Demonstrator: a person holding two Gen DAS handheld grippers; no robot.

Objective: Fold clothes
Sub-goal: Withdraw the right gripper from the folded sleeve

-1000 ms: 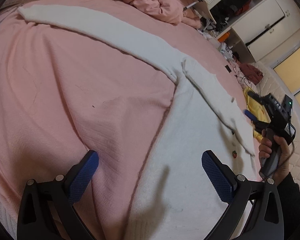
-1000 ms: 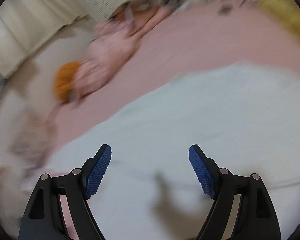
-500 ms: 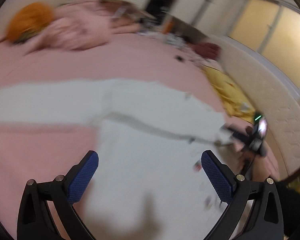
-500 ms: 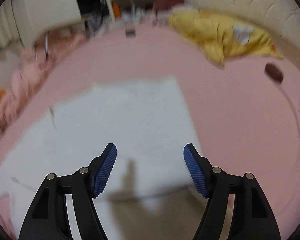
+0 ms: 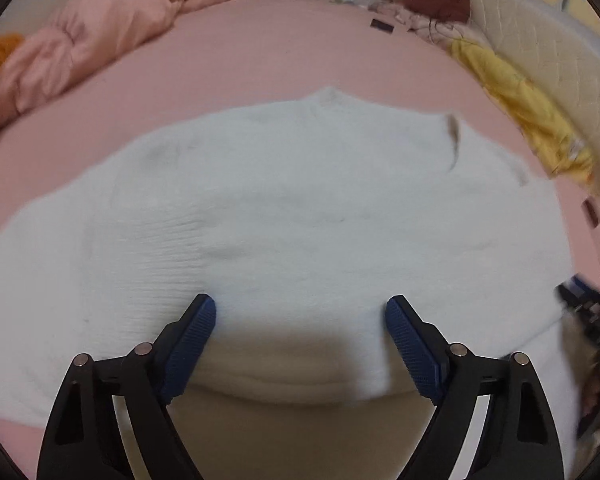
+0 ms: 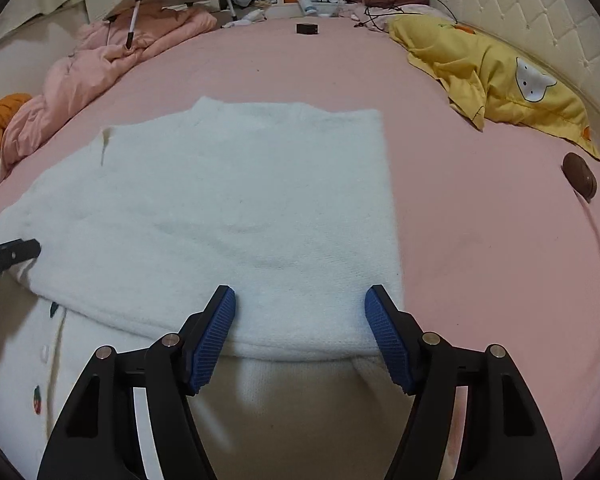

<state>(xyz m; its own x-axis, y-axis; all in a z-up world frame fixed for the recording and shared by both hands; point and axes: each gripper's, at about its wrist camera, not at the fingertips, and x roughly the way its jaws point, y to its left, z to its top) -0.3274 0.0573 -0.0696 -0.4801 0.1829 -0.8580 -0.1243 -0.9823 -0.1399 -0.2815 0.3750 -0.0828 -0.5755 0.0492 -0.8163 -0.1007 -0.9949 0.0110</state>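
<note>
Blue-padded fingers (image 5: pixel 198 340) of the left gripper (image 5: pixel 300 340) stand wide apart, holding nothing, poised just over the near hem of a white knitted cardigan (image 5: pixel 300 220) that lies spread on a pink bed sheet (image 5: pixel 280 52). The fingers (image 6: pixel 216 332) of the right gripper (image 6: pixel 300 332) are likewise spread and empty, hovering at the cardigan's (image 6: pixel 220 208) near folded edge, close to its right-hand side. In the right wrist view the upper layer of the garment is folded over a lower layer, where small buttons (image 6: pixel 44 354) and a strawberry motif (image 6: pixel 37 396) show at lower left. The left gripper's black tip (image 6: pixel 8 254) enters that view from the left edge, over the knit. Beyond the cardigan, a rumpled pink duvet (image 6: pixel 112 64) and an orange item (image 6: pixel 0 128) lie along the bed's far left, a yellow pillowcase (image 6: pixel 500 80) with a cartoon face rests on the right beside a quilted cream headboard (image 6: pixel 540 20), and a dark brown oval object (image 6: pixel 579 176) sits on the sheet (image 6: pixel 480 220) near it. A small black box (image 6: pixel 307 28) lies at the bed's far end.
</note>
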